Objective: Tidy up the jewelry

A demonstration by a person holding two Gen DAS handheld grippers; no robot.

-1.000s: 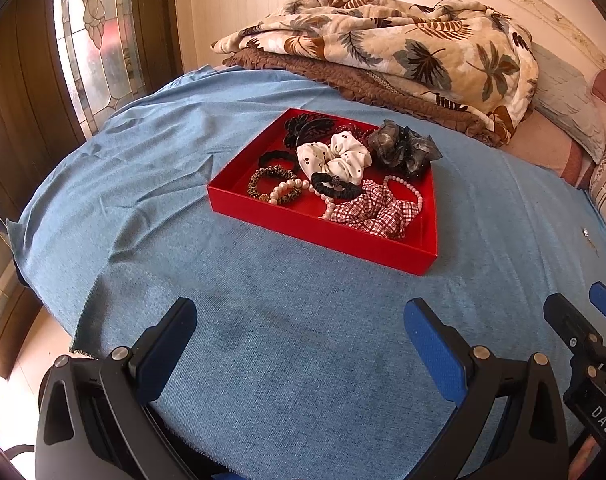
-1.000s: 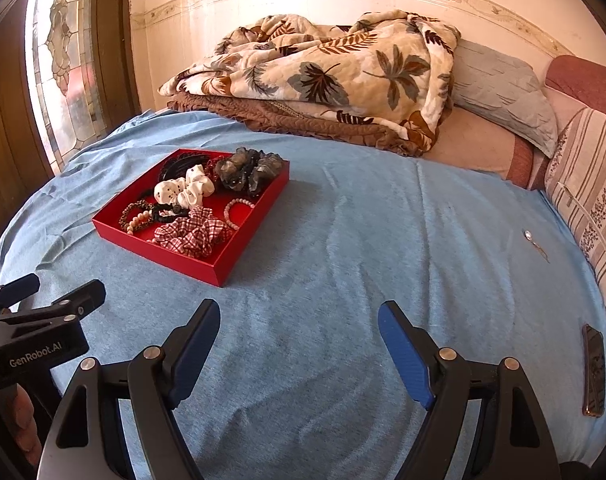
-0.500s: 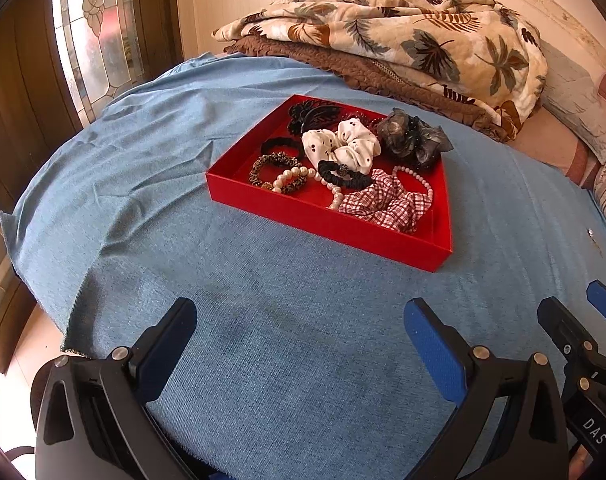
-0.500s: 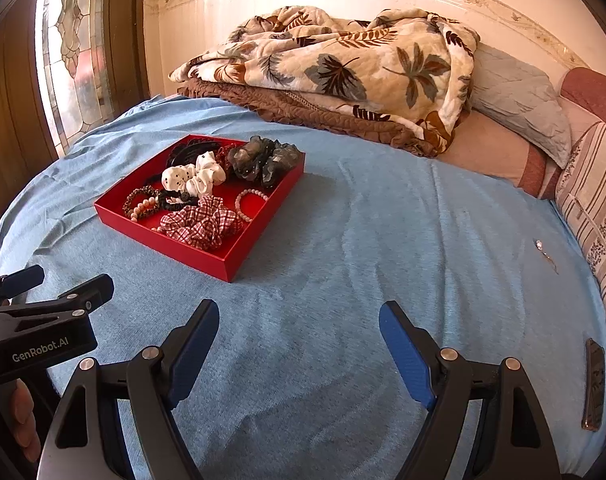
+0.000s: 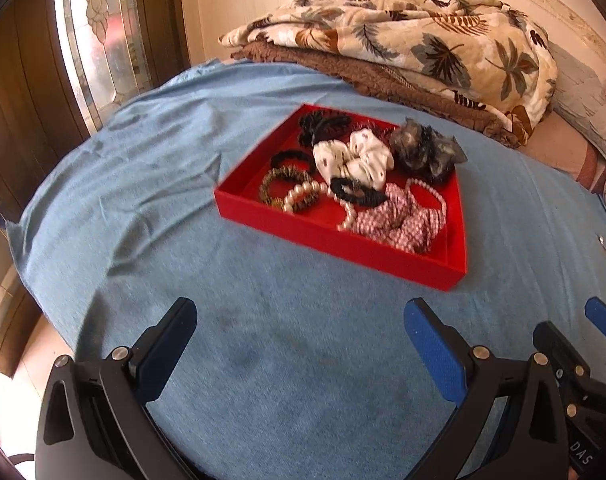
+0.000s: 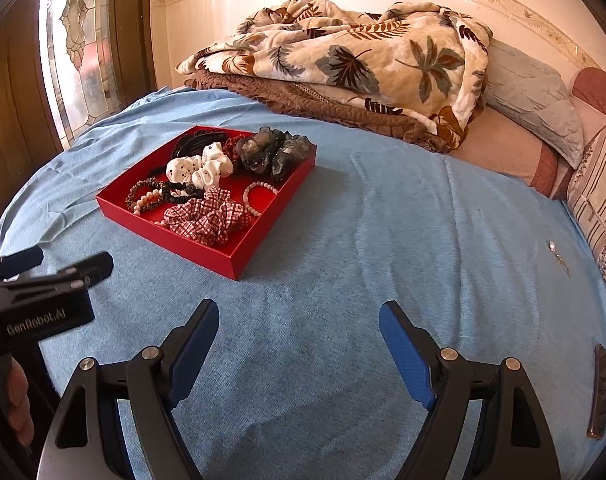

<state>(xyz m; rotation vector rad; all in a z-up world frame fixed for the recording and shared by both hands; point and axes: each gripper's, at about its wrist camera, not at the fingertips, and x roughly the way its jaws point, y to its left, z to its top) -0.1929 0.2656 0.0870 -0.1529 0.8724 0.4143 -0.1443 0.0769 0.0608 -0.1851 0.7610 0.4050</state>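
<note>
A red tray (image 5: 327, 236) (image 6: 207, 246) sits on the blue bed cover and holds mixed accessories: a red-checked scrunchie (image 5: 399, 220) (image 6: 207, 216), a white dotted scrunchie (image 5: 353, 160) (image 6: 199, 168), a grey organza scrunchie (image 5: 425, 152) (image 6: 275, 152), pearl bracelets (image 5: 303, 196) (image 6: 257, 198), a brown beaded bracelet (image 5: 277, 186) and black hair ties (image 5: 355, 194). My left gripper (image 5: 299, 334) is open and empty, short of the tray's near wall. My right gripper (image 6: 299, 332) is open and empty, to the right of the tray.
Folded leaf-print and brown blankets (image 6: 343, 64) lie behind the tray, with pillows (image 6: 535, 100) at the right. A small metal item (image 6: 555, 250) and a dark flat object (image 6: 601, 392) lie on the cover at the right. A stained-glass window (image 5: 99, 20) stands at the left.
Both grippers have moved forward toward the tray, which looks larger and nearer in both views. Both stay open and empty.
</note>
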